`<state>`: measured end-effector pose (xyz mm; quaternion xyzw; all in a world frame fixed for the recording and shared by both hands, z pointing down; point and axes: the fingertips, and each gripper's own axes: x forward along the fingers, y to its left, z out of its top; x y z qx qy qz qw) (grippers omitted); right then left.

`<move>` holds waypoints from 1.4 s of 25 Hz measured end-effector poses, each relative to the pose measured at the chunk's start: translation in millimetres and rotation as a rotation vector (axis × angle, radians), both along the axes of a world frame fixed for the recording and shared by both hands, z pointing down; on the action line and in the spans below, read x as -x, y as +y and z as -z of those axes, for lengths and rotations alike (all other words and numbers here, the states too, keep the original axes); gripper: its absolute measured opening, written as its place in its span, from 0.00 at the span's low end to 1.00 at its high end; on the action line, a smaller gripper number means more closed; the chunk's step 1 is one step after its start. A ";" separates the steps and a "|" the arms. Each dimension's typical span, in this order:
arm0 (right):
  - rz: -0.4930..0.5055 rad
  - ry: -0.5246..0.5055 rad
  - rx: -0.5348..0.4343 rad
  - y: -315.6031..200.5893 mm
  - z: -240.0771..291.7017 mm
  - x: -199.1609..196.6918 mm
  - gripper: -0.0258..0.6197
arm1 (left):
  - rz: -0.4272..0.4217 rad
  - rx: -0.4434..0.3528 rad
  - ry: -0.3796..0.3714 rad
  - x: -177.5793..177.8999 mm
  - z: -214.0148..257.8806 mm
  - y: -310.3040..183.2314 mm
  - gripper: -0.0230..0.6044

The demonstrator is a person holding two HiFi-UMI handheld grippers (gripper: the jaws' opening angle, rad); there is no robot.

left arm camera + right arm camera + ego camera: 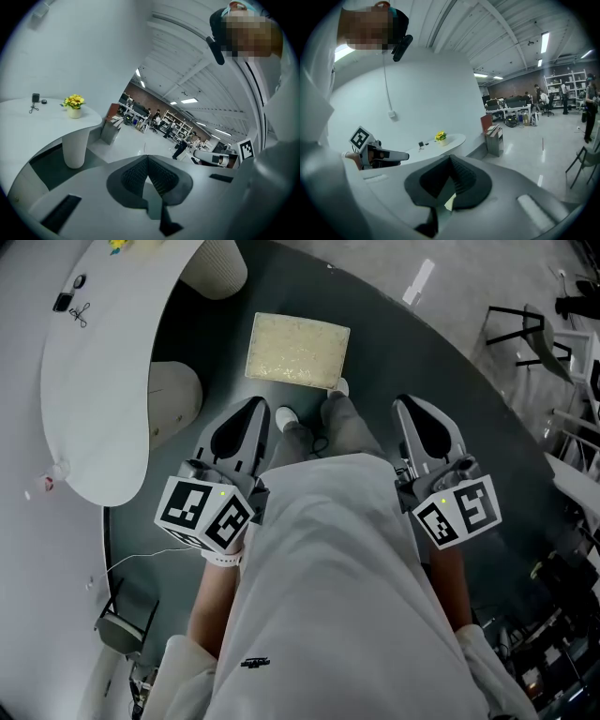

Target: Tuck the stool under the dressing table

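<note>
- Dark floor covering (422, 352): it is spreading out beneath and ahead of both grippers, and everything listed below is standing on it.
- Dressing table (103, 381): its curved white top is lying to the left of the left gripper and is reaching forward well past that gripper's tips.
- Person (328, 596): a figure in pale clothing is standing between the two grippers and is holding one in each hand.
- Stool (297, 351): its square, pale, fuzzy seat is standing ahead of both grippers, between the lines along which they are pointing. It is touching neither. It is sitting to the right of the tabletop's edge, out in the open and not under the table.
- Left gripper (253, 411): it is pointing forward and slightly down beside the table's near end. In the left gripper view its jaws (147, 161) are pressing together with nothing between them.
- Right gripper (412, 409): it is pointing the same way, level with the left one on the person's other side. Its jaws (450, 161) are likewise meeting on nothing.
- Pedestal (173, 399): this ribbed white table leg is standing just ahead and left of the left gripper.
- Flower pot (74, 105): it is carrying yellow blooms on the tabletop, far ahead and left of the left gripper.
- Small dark items (70, 296): they are lying on the tabletop, too small to identify.
</note>
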<state>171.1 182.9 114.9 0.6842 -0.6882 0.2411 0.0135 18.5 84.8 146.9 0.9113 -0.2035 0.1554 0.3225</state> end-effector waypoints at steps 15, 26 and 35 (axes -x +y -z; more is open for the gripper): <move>0.013 -0.083 0.018 -4.4 -42.0 -46.0 0.06 | -0.113 0.017 -0.092 -70.8 -21.1 13.5 0.05; 0.017 -0.141 0.066 -9.5 -104.9 -49.8 0.06 | -0.175 0.031 -0.149 -85.1 -64.1 19.5 0.05; 0.024 -0.219 0.141 -25.1 -174.5 -60.9 0.15 | -0.132 0.082 -0.179 -91.3 -119.9 13.6 0.05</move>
